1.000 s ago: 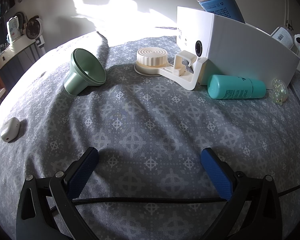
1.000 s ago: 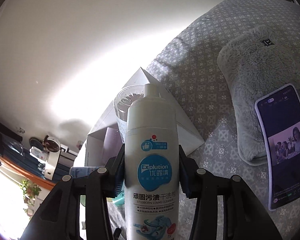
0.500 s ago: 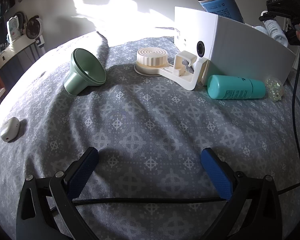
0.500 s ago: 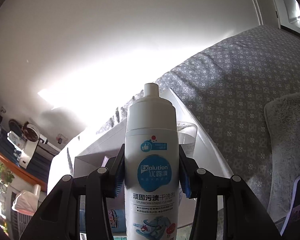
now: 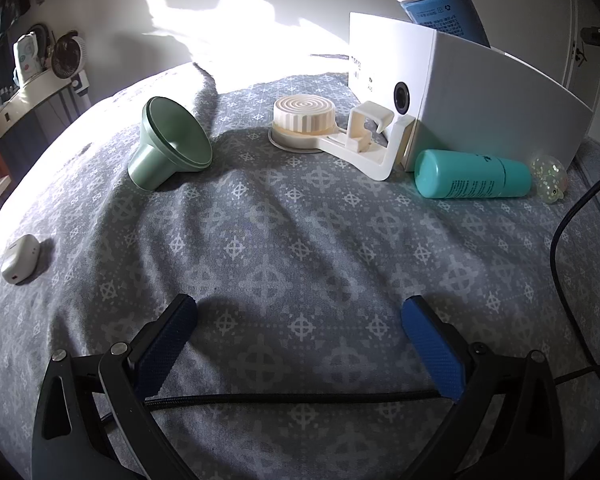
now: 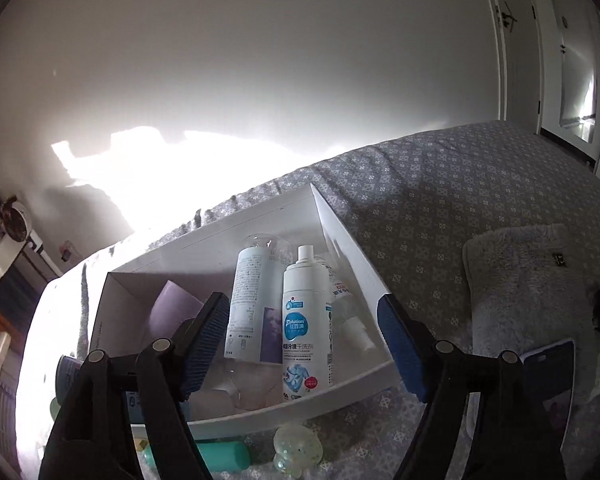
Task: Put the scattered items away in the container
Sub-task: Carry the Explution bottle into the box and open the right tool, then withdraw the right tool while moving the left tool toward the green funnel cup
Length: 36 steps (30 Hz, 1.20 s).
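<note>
The white box [image 5: 500, 96] stands at the far right of the bed; a blue can [image 5: 444, 12] pokes out of it. In front lie a cream round holder [image 5: 324, 128], a teal bottle [image 5: 472, 180], a clear glitter ball [image 5: 550, 178], a green funnel [image 5: 168, 148] and a small white case [image 5: 20, 258]. My left gripper [image 5: 300, 328] is open and empty, low over the bedspread. My right gripper [image 6: 304, 320] is open above the box [image 6: 340, 224]; the white stain-cleaner bottle [image 6: 306, 328] lies inside beside another white bottle [image 6: 248, 300] and a purple item [image 6: 172, 308].
A grey fluffy pouch [image 6: 528, 280] and a phone [image 6: 548, 372] lie on the bed right of the box. A black cable [image 5: 560, 248] hangs at the right of the left wrist view. A shelf with a small fan [image 5: 66, 54] stands at the far left.
My right gripper moved over the box, opened and let go of the stain-cleaner bottle, which now lies in the box. The left gripper has not moved.
</note>
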Tool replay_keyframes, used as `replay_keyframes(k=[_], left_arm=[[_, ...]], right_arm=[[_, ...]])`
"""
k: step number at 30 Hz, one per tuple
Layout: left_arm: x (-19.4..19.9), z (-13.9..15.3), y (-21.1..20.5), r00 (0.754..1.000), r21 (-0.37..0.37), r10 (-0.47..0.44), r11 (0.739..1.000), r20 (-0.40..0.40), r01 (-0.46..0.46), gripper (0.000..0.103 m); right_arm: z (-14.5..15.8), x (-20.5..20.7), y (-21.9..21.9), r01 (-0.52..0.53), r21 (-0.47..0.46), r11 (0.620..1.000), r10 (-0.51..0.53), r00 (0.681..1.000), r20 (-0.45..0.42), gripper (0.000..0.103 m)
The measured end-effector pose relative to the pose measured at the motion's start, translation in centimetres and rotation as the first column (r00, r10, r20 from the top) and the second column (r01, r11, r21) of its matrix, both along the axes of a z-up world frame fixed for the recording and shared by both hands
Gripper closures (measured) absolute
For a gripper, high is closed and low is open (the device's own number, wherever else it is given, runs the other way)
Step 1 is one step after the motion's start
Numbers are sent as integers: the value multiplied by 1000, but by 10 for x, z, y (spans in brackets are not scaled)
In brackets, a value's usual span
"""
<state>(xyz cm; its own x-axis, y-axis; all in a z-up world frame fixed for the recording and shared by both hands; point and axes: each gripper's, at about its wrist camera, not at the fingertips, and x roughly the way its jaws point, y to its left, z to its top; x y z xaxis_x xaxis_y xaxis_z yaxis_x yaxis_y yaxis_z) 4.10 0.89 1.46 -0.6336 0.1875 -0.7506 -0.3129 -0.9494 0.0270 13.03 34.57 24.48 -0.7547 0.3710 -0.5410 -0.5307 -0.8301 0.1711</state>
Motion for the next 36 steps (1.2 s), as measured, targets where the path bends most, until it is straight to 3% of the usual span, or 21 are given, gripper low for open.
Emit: replay_keyframes(k=[1,4,6,10,12,15,16,17,19,31,36], left_arm=[[0,0,0,1000,0,0,1000,0,0,0],[0,0,0,1000,0,0,1000,0,0,0],[0,0,0,1000,-1,0,1000,0,0,0],[0,0,0,1000,-2,0,1000,0,0,0],[0,1,0,1000,-5,0,1000,-1,0,0],[0,2,1,1000,-6,0,1000,0,0,0],[0,2,1,1000,-6,0,1000,1,0,0],[0,2,1,1000,-6,0,1000,2,0,0],[0,2,2,1000,-8,0,1000,3,0,0],[-1,1,3,1000,-25,7,1000,9,-7,0],[-4,11,-1,996,-31,21,999,89,-19,0]], right_arm=[[1,23,-14,23,63,998,-20,998,-58,0],[-19,79,-47,106,159,982,-84,987,-139,0],[-39,94,-58,136,126,983,-137,991,2,0],[-82,117,-66,69,-78,995,-57,986,157,0],[-106,125,-70,88,-88,992,-69,977,201,0],[-149,122,-76,28,-98,995,5,946,325,0],[-158,122,-81,9,-58,998,12,935,355,0],[-160,122,-89,-11,13,1000,6,933,360,0],[-161,123,-97,-6,55,998,-15,928,372,0],[-161,130,-97,-5,43,999,-11,933,360,0],[-160,129,-97,-4,42,999,-11,932,361,0]])
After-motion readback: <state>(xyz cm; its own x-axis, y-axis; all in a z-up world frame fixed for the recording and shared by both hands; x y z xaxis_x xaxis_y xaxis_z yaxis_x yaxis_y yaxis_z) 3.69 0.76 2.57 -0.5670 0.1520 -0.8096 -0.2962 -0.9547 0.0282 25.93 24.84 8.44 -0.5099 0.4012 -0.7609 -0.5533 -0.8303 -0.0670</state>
